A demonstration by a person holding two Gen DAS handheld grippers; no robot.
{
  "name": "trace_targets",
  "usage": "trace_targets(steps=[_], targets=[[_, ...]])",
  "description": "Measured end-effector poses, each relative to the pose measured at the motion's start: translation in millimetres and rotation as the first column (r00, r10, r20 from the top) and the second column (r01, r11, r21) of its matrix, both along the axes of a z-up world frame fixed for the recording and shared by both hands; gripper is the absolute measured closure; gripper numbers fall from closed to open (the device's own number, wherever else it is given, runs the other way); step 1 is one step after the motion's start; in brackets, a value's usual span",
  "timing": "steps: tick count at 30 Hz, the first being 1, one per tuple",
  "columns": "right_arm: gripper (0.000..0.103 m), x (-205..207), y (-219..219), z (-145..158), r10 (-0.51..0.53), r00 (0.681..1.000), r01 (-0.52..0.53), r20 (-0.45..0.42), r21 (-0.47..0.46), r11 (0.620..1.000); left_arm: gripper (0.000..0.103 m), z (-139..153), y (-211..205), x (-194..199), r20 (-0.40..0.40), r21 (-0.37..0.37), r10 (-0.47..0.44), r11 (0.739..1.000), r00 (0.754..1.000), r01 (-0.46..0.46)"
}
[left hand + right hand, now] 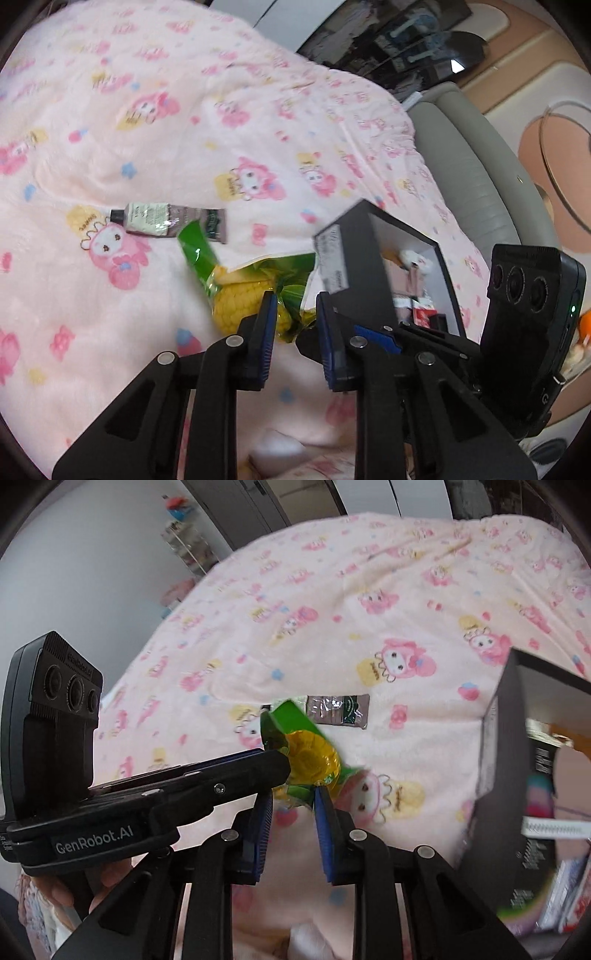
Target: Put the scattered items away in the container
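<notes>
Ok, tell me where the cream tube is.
The cream tube lies flat on the pink blanket, left of the black box, just behind the corn packet.

Both grippers are matte black plastic, built of angular linkage arms with triangular cut-outs and round silver pivot screws. The left gripper (280, 771) carries white "GenRobot.AI" lettering and a three-lens camera block; its jaws have ribbed blue pads, like the right gripper (293, 799).

**Two wrist fisheyes, close over the bed**

Both look forward and down along their fingers, near the pink blanket (110, 110). They share the corn packet (243, 295), the tube (166, 219) farther off, and the black box (354, 258) at right.
</notes>
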State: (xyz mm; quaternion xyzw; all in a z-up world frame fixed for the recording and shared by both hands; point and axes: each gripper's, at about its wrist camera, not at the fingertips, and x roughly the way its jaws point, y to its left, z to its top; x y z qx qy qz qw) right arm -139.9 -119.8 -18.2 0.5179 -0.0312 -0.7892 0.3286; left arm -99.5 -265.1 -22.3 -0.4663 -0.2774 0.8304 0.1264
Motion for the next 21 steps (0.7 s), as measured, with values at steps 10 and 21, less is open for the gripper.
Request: trace_targets(steps=[10,21], targets=[[0.087,31,80,65,-0.040,0.998,0.030,-0.053,-0.170,0.985,0.099,89,112,10,-0.144,-0.100,-0.182,0.981,0.973,0.169],[0.087,25,156,54,-0.122,0.992,0.118,-0.013,-0.169,0.979,0.095,60,118,-19,-0.014,-0.228,-0.007,0.974,1.000,0.003]])
